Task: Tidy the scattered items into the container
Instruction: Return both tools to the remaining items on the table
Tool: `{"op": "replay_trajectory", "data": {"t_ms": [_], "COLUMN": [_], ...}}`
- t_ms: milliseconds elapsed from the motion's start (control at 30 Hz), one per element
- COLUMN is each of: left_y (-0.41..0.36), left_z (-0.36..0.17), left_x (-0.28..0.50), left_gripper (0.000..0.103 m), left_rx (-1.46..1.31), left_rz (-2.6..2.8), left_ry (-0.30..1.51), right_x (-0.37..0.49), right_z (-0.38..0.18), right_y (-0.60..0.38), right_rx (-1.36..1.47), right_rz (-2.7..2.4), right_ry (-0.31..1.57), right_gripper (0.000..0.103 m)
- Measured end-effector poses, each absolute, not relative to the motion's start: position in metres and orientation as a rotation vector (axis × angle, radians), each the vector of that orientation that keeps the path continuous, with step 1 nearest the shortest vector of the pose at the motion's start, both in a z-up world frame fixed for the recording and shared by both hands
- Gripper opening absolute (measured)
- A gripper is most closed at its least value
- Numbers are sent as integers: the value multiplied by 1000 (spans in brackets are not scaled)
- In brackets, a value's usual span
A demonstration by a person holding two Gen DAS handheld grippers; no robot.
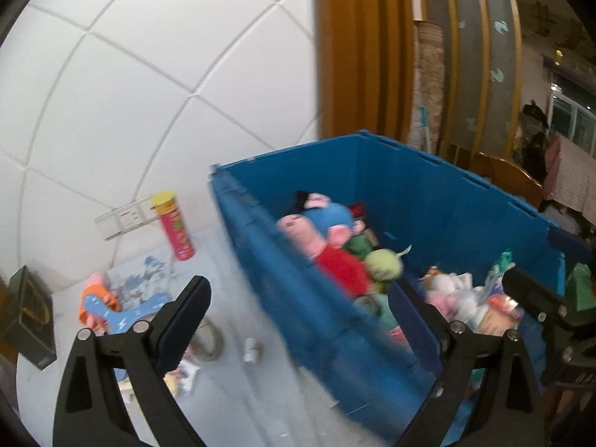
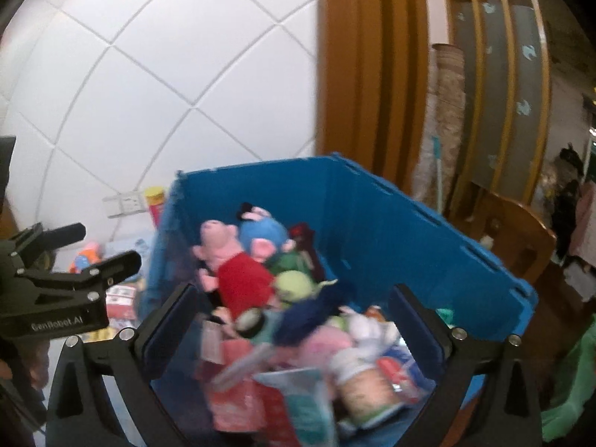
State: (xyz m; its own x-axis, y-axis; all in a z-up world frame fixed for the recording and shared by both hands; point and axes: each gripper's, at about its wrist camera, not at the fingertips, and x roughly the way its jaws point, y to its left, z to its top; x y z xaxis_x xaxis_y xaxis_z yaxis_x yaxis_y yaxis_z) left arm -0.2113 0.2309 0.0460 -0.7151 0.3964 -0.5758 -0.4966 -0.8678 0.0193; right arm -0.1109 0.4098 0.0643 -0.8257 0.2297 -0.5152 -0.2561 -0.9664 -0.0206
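Observation:
A blue crate [image 1: 428,201] stands on a white table and holds plush pigs [image 1: 327,246] and several packets; it also shows in the right wrist view [image 2: 391,216]. My left gripper [image 1: 298,298] is open and empty, straddling the crate's near left wall. My right gripper [image 2: 294,301] is open and empty above the crate's contents, over a dark blue item [image 2: 316,309] and a jar [image 2: 361,383]. On the table left of the crate lie a pink tube [image 1: 173,225], an orange and blue toy [image 1: 100,303], a small white piece [image 1: 251,350] and packets.
A black box [image 1: 28,313] stands at the table's left edge. A tiled white wall with a socket [image 1: 123,218] is behind. A wooden door frame [image 1: 357,48] and a wooden chair [image 2: 514,234] lie behind and right of the crate. The left gripper shows in the right wrist view [image 2: 78,257].

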Motion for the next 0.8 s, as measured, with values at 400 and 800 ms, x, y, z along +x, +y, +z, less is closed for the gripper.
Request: {"op": "replay_trajectory", "data": {"t_ms": [400, 800], "left_y": [41, -107], "left_z": [0, -78], "left_x": [-241, -289], "left_gripper": [97, 97], "left_rx": [-961, -1234], "left_rz": [2675, 2766], "left_ry": [169, 96], "right_x": [-163, -244], "right_z": [42, -50], "right_y": [250, 112], "right_rx": [-865, -1198], "right_rz": [2935, 2963], "right_ry": [25, 14], "right_gripper": [103, 103]}}
